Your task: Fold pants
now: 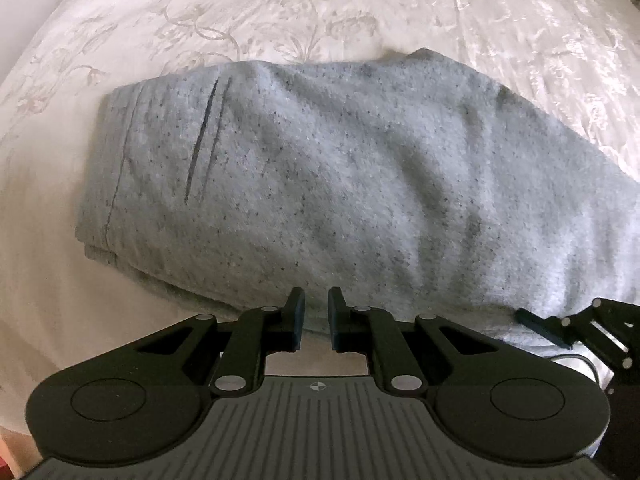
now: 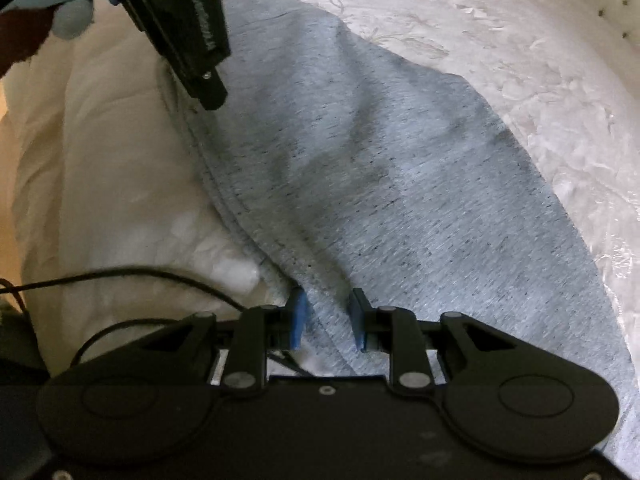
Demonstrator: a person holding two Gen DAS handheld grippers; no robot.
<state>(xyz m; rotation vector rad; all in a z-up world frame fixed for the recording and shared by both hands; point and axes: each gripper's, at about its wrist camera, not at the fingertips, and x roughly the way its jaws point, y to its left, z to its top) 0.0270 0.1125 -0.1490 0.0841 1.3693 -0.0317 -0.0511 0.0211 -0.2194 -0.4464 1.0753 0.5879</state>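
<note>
Grey speckled pants (image 1: 320,168) lie flat on a white bed, with the waistband at the left and a dark pocket slit (image 1: 204,140) beside it. My left gripper (image 1: 317,312) hangs over their near edge, shut, with nothing visibly pinched. In the right wrist view the pants (image 2: 380,184) run away from me, and their stitched edge rises into my right gripper (image 2: 328,320), whose blue pads are shut on that fold. The left gripper (image 2: 210,96) points down near the same edge further along. One finger of the right gripper (image 1: 540,326) shows at the lower right of the left wrist view.
A white bedspread (image 1: 280,8) with a floral pattern lies under and around the pants. A puffy white quilt (image 2: 100,160) sits left of the pants' edge. A black cable (image 2: 140,272) trails across it. A tufted headboard (image 2: 600,0) stands at the far right.
</note>
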